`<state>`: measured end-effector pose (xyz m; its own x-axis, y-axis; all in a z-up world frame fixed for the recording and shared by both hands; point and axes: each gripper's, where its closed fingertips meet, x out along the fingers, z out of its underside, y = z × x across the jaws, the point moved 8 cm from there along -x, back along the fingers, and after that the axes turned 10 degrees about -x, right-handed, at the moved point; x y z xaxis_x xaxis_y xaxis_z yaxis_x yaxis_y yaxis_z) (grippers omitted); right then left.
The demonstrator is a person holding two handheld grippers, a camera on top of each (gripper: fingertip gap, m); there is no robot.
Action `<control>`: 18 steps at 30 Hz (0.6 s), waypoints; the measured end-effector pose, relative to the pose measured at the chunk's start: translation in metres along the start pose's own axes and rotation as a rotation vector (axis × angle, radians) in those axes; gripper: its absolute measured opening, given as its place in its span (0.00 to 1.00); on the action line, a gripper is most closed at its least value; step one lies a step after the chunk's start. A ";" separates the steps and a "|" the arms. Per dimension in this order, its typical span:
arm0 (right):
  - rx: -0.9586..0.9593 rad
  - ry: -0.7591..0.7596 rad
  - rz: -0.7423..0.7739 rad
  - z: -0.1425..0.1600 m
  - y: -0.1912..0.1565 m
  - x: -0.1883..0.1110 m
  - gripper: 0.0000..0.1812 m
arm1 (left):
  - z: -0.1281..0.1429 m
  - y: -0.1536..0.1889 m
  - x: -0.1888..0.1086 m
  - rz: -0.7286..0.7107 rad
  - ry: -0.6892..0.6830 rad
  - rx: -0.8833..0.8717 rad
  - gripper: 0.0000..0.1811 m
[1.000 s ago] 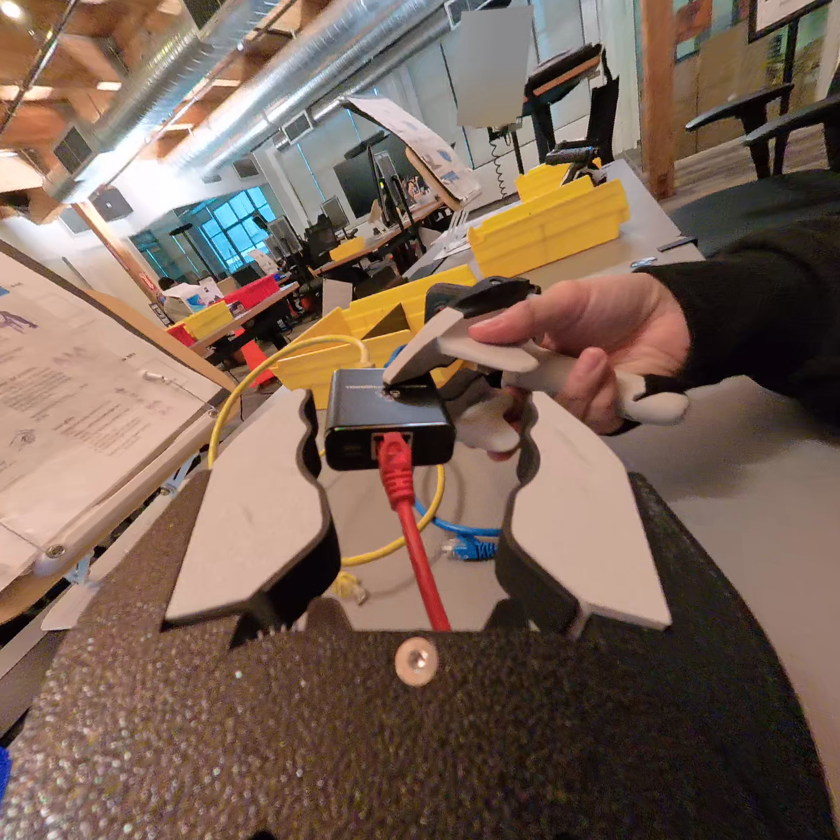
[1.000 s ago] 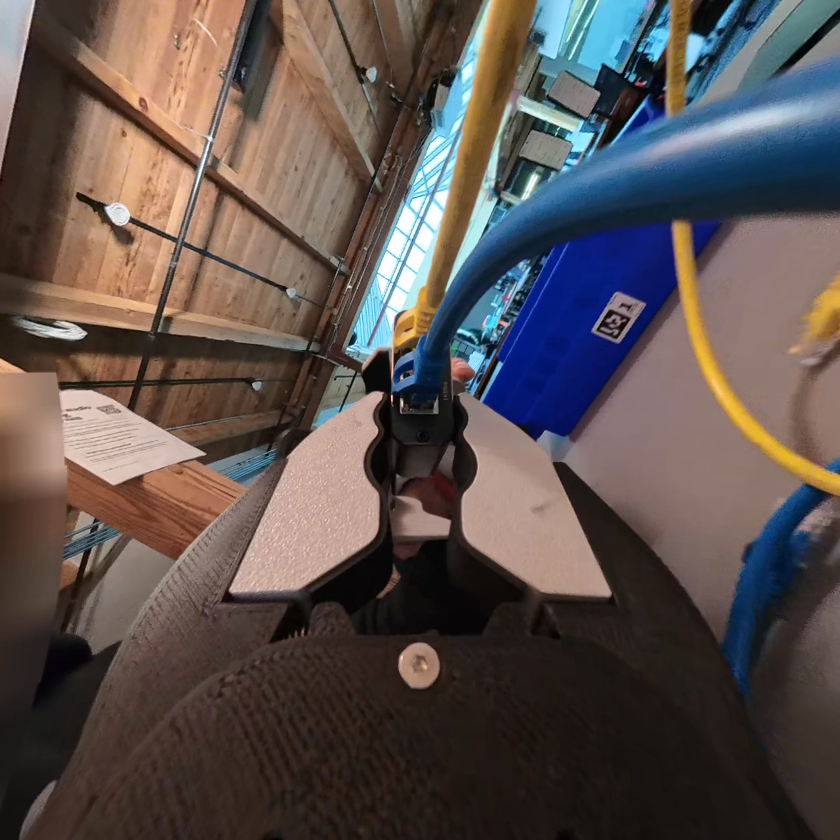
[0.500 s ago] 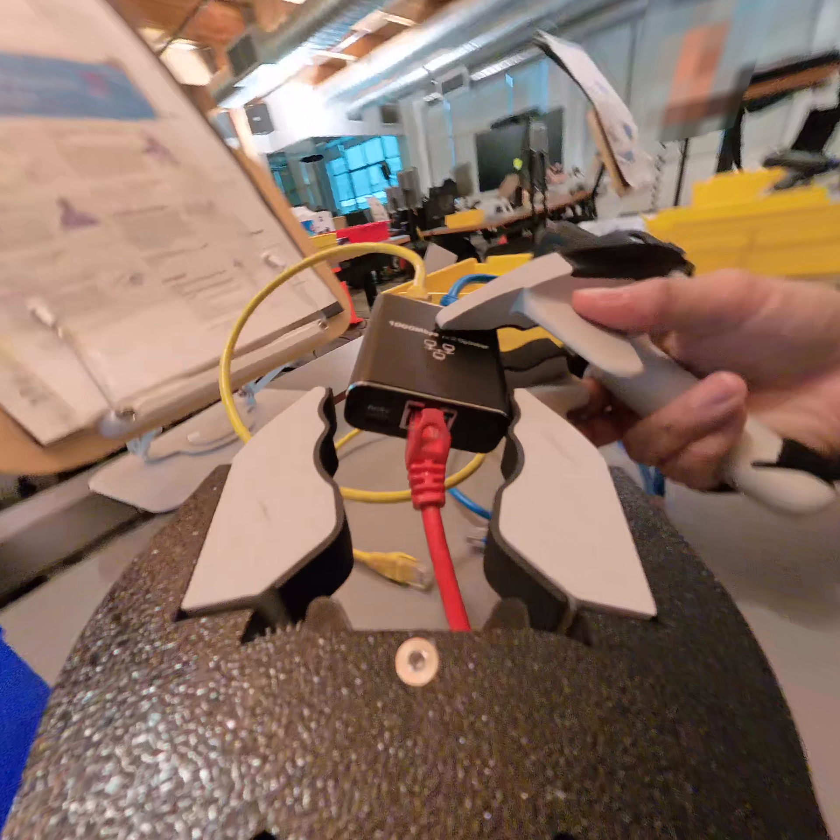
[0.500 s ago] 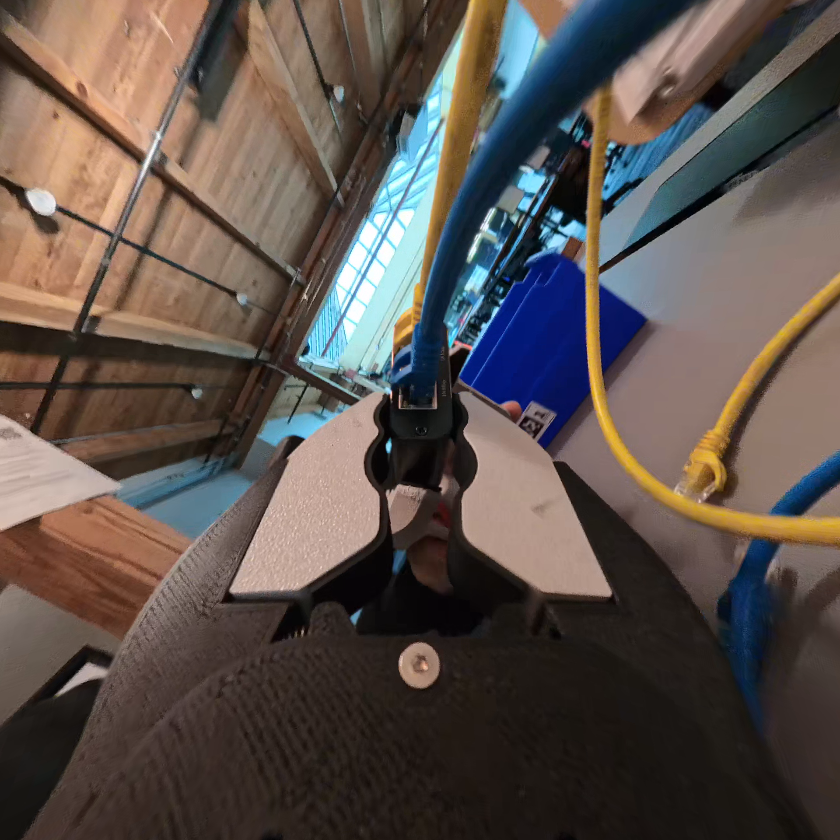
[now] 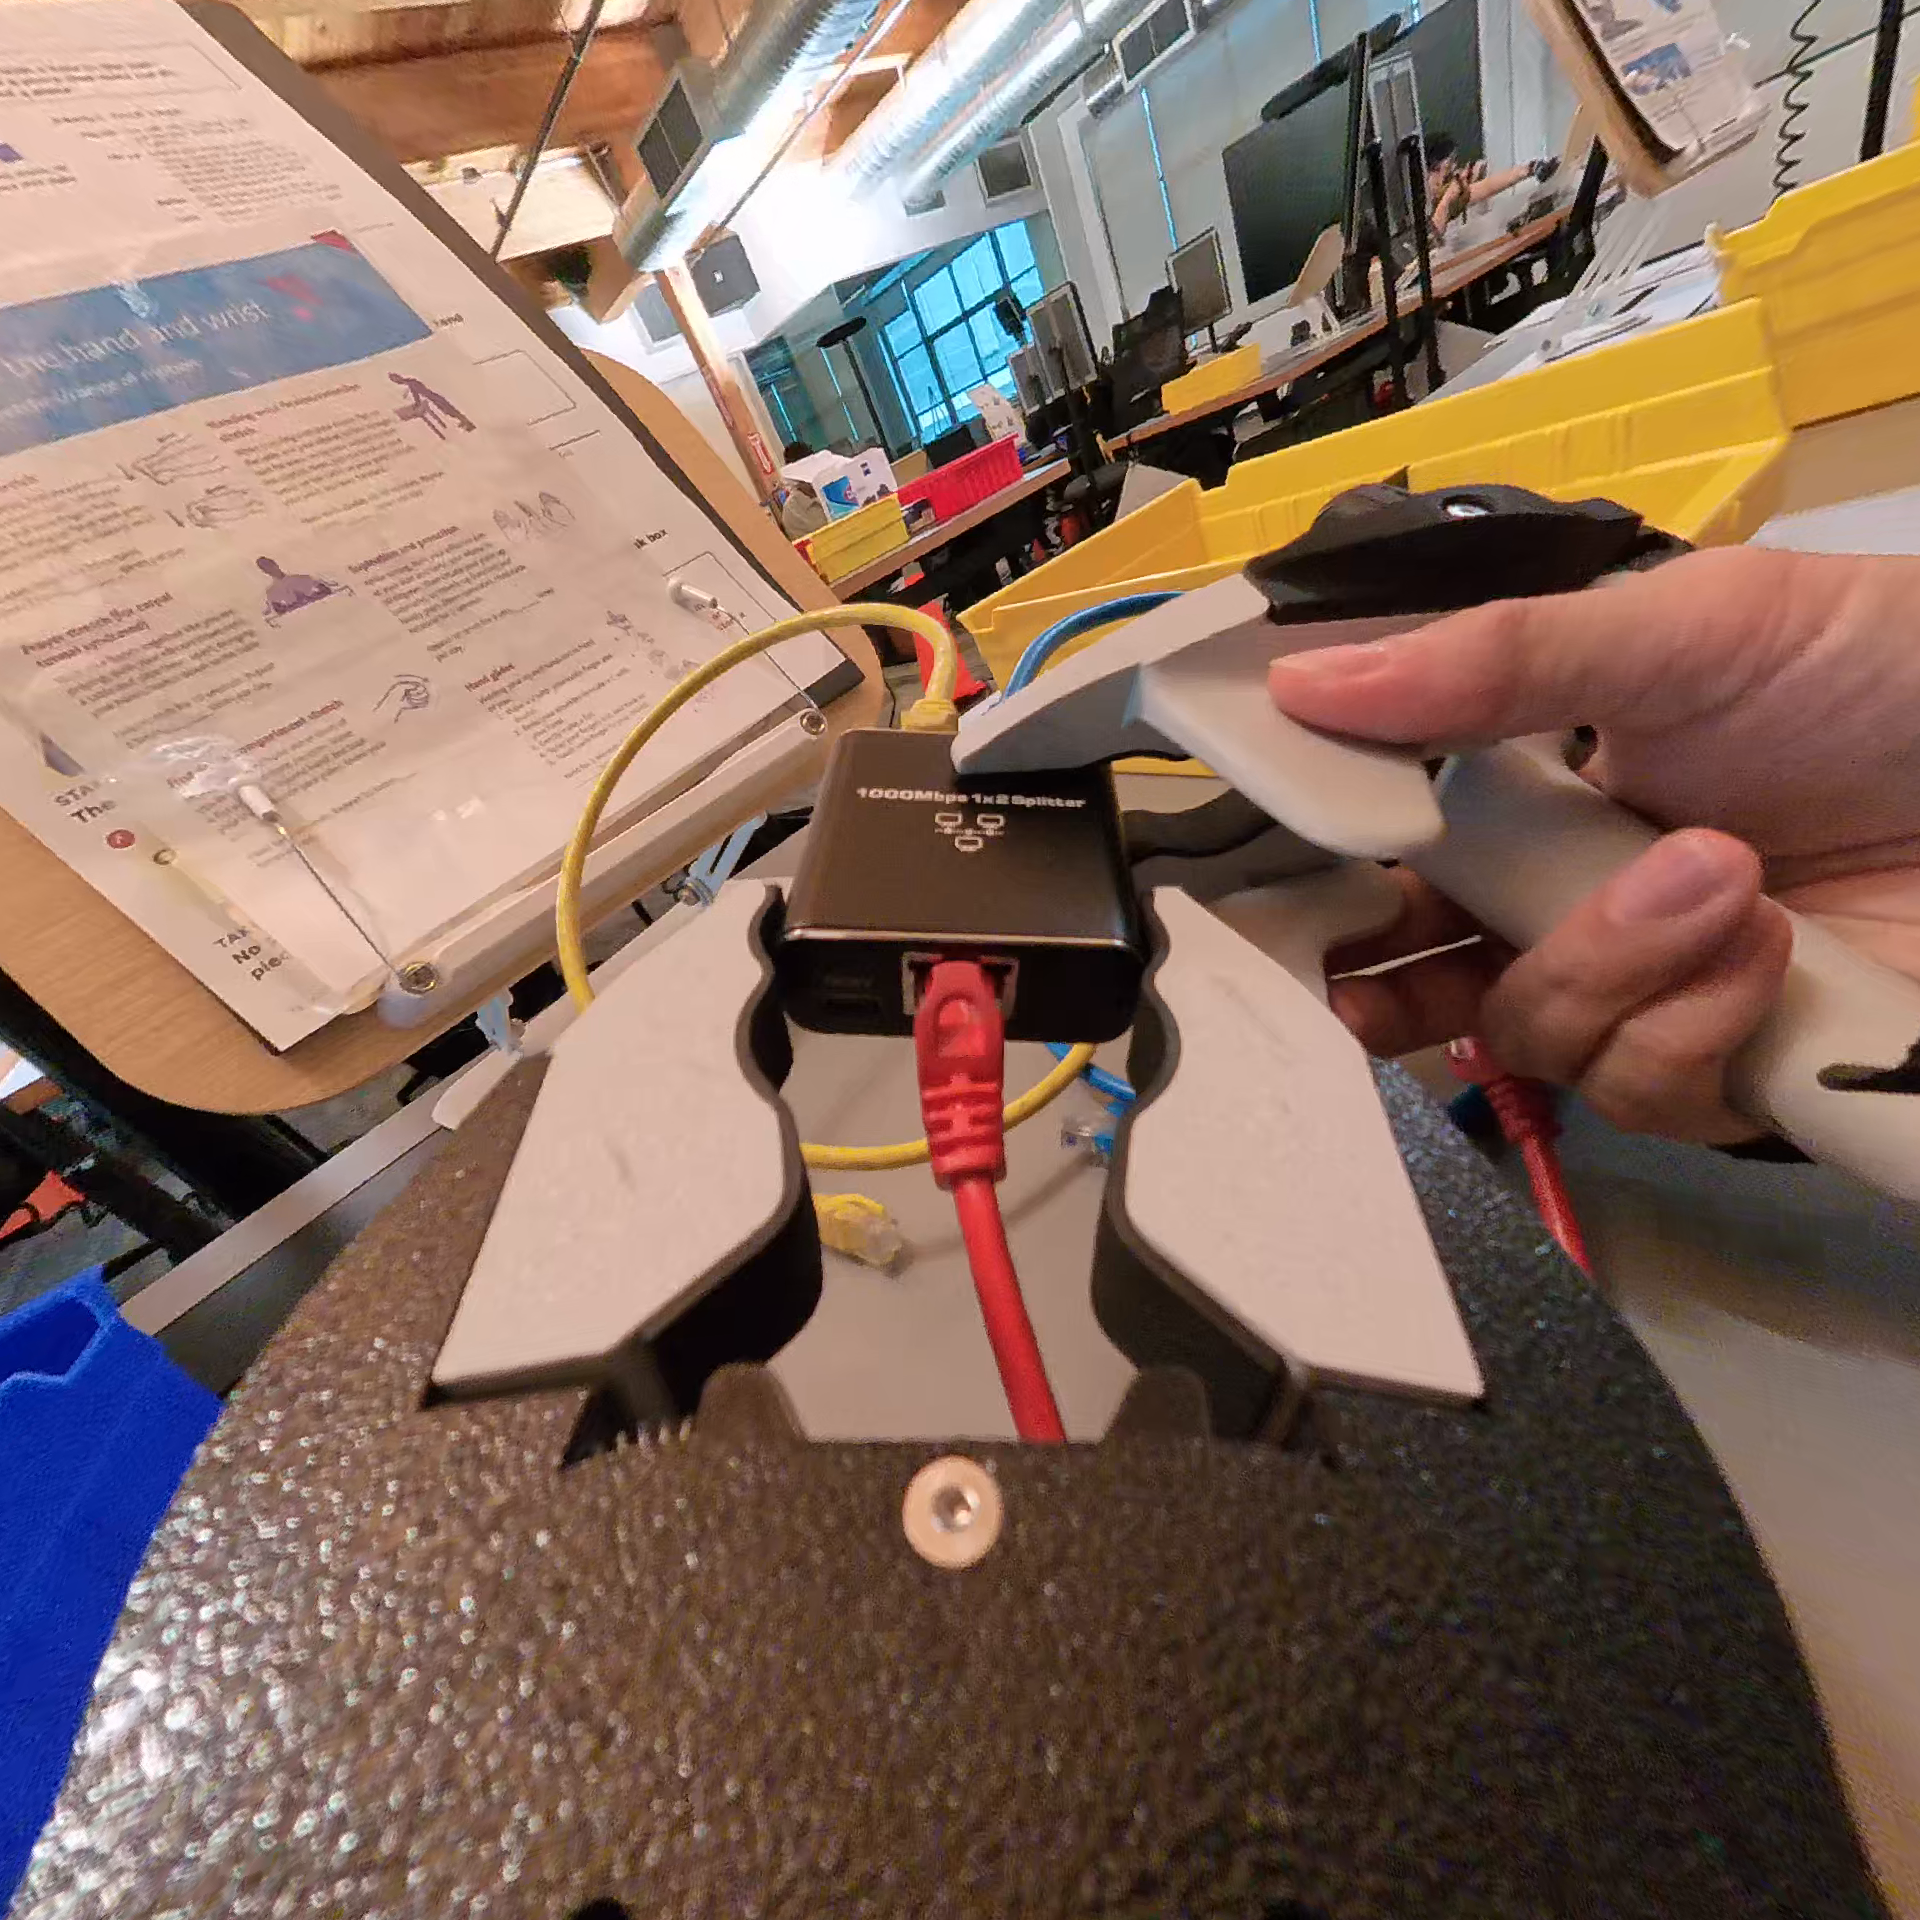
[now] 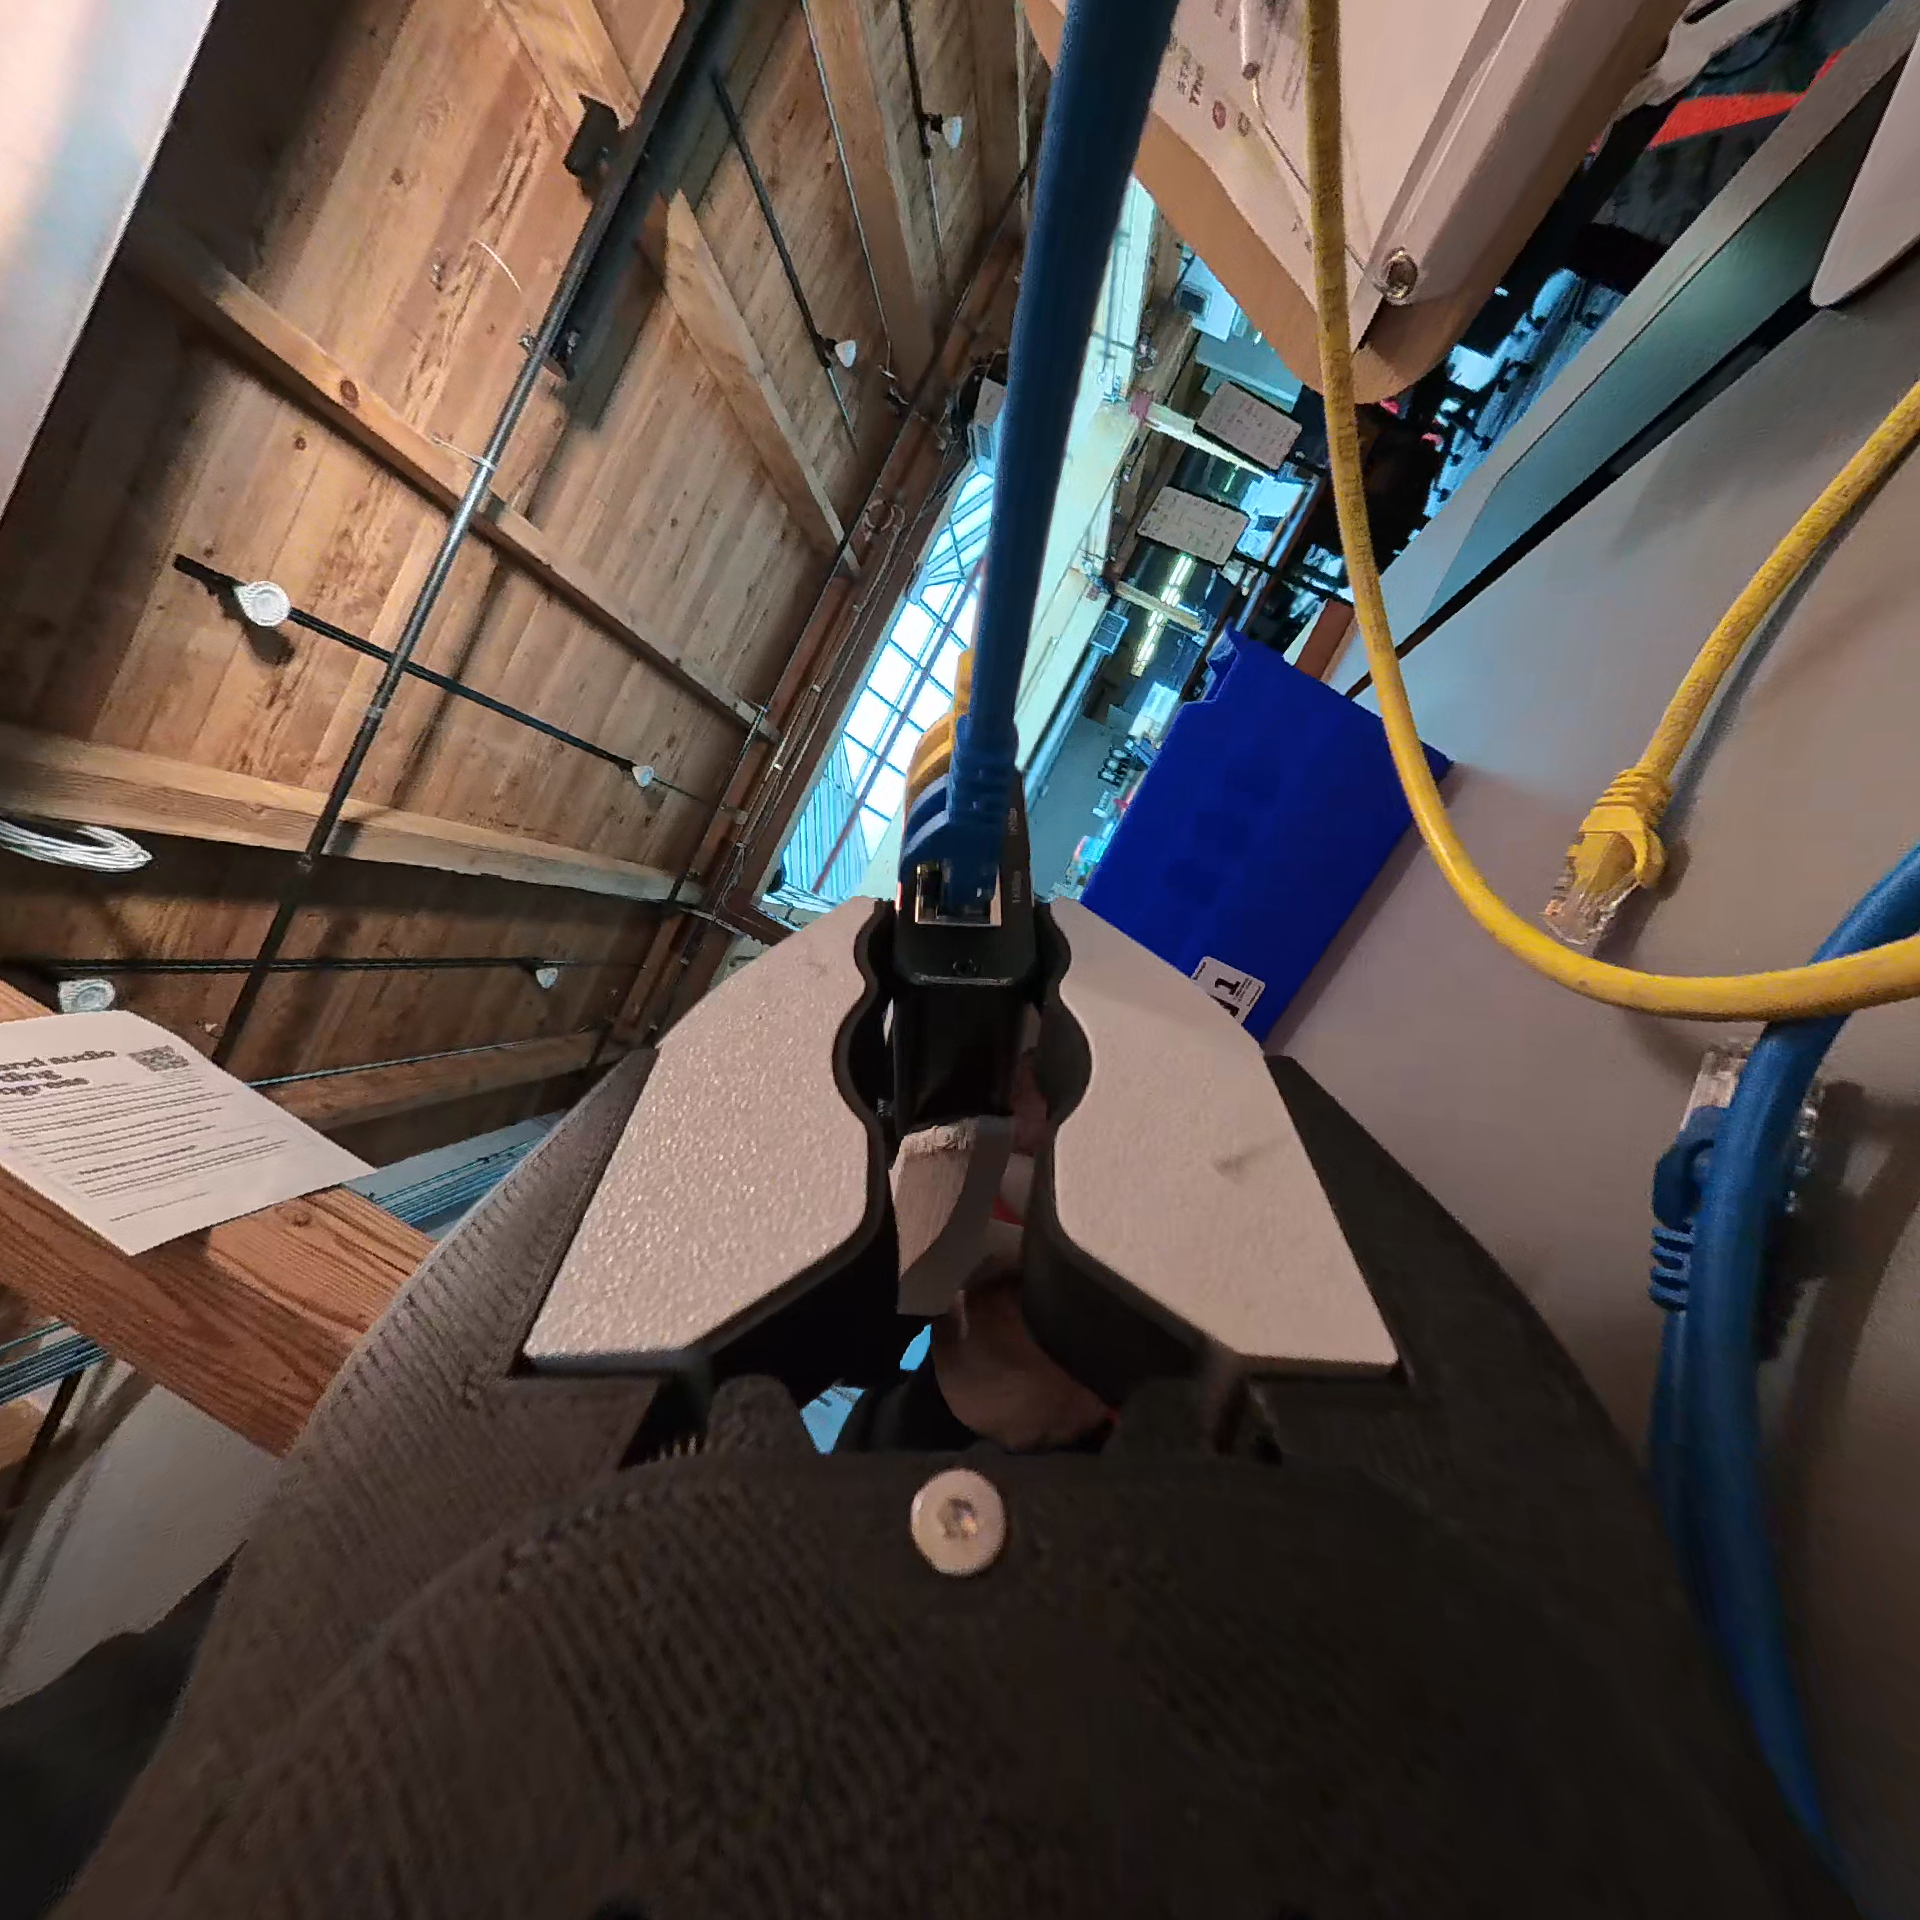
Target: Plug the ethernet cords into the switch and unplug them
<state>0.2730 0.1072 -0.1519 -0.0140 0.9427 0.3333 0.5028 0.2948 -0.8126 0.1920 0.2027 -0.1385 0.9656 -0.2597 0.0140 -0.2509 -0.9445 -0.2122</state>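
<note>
The black switch (image 5: 956, 894) is held above the grey table (image 5: 1766, 1455). My right gripper (image 6: 961, 935) is shut on it, top and bottom; its upper finger (image 5: 1195, 717) lies on the switch's top. My left gripper (image 5: 956, 925) has its fingertips against the switch's two sides. A red cord (image 5: 966, 1091) is plugged into the near port and runs down between my left fingers. A blue cord (image 6: 987, 790) and a yellow cord (image 5: 935, 675) are plugged into the far side. A loose yellow plug (image 5: 857, 1231) and a loose blue plug (image 5: 1091, 1127) lie on the table.
A tilted board with a laminated sheet (image 5: 312, 623) stands close on the left. Yellow bins (image 5: 1507, 457) sit behind the switch. A blue bin (image 5: 83, 1507) is at the lower left and also shows in the right wrist view (image 6: 1247, 810). A person's hand (image 5: 1662, 779) holds the right gripper.
My left gripper has moved up to the switch and its jaws have narrowed from wide open to touching its sides. My right gripper has kept its hold while both turned.
</note>
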 end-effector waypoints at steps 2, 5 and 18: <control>0.016 0.005 -0.019 0.001 0.002 -0.001 0.13 | -0.001 0.001 -0.001 0.005 -0.012 -0.001 0.35; -0.001 0.013 -0.029 0.002 0.001 -0.002 0.13 | -0.001 0.001 -0.001 0.013 -0.007 -0.025 0.35; -0.088 0.084 0.015 -0.013 0.004 -0.016 0.12 | 0.006 -0.002 0.012 0.084 0.082 0.034 0.34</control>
<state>0.2869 0.0912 -0.1540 0.0645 0.9295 0.3633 0.5763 0.2625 -0.7739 0.2044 0.2024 -0.1441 0.9320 -0.3549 0.0742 -0.3273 -0.9116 -0.2486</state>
